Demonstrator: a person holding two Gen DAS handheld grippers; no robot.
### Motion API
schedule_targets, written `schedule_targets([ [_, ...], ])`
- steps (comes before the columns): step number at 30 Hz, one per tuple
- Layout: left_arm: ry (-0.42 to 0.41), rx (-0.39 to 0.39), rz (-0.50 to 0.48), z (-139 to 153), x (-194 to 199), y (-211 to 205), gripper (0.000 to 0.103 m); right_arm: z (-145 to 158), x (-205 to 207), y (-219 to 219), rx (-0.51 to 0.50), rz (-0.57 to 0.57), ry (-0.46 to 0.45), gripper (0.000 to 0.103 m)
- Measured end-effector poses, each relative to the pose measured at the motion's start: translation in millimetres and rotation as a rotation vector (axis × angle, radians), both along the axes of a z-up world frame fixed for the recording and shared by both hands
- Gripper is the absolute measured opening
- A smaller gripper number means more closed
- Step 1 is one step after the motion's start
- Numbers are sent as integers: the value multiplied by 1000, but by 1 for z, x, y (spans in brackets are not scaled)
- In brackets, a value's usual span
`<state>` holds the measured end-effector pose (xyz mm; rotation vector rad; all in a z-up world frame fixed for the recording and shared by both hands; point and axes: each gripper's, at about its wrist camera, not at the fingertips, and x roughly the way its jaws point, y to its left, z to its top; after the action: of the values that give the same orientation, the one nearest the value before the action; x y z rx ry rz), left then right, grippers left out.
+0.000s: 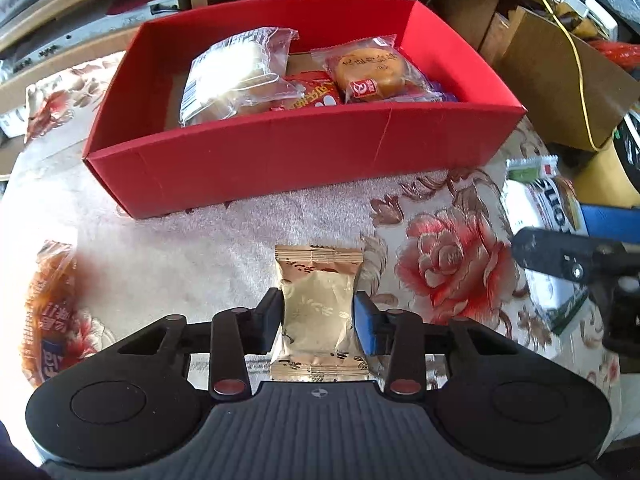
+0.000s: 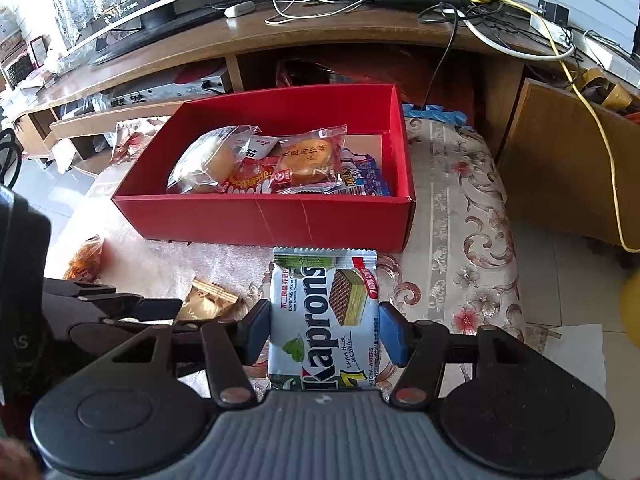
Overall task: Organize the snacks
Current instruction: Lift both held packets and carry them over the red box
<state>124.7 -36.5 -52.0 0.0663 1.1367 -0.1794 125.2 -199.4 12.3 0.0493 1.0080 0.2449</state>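
Left wrist view first: the left gripper (image 1: 319, 318) is clamped on a gold snack packet (image 1: 318, 312), pads pressing both of its sides, the packet lying on the floral tablecloth (image 1: 448, 256). Ahead of it runs a bare strip of cloth, and then the near wall of the red box (image 1: 304, 152) stands right across the way. Over that wall the box already holds a clear-wrapped bun (image 1: 236, 76), a round pastry (image 1: 370, 70) and a red packet (image 1: 316, 94) wedged between them; there's bare floor showing at the box's left end. At the far left, near the table's edge, lies an orange snack bag (image 1: 50, 304).

Right wrist view now: the right gripper (image 2: 324, 330) is pinching a Kaprons wafer pack (image 2: 324, 320) by its long sides, and the pack's top edge sits just short of the box (image 2: 264, 216) front wall. Whether the pack rests on the cloth, I cannot tell. To the right the tablecloth (image 2: 460, 208) runs on to its edge, with tiled floor beyond. On the left, the other gripper's black arms and the gold packet (image 2: 208, 300) crowd in close. Behind the box sits a wooden TV stand (image 2: 360, 40) strewn with cables.
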Motion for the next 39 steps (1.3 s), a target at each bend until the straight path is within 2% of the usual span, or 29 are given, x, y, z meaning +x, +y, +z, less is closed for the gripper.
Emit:
schedule_targets([
  [5,-5,-6,-21,4,-6,0,46,-4,0,4,-16,13,13,50],
  [24,-94,-139,-15,41,-9,10,46,-6,5,8,-40,-6,1,50],
  [39,-141,-172,-24,57,-9,12,46,5,11,10,-22,-14,-33,51],
])
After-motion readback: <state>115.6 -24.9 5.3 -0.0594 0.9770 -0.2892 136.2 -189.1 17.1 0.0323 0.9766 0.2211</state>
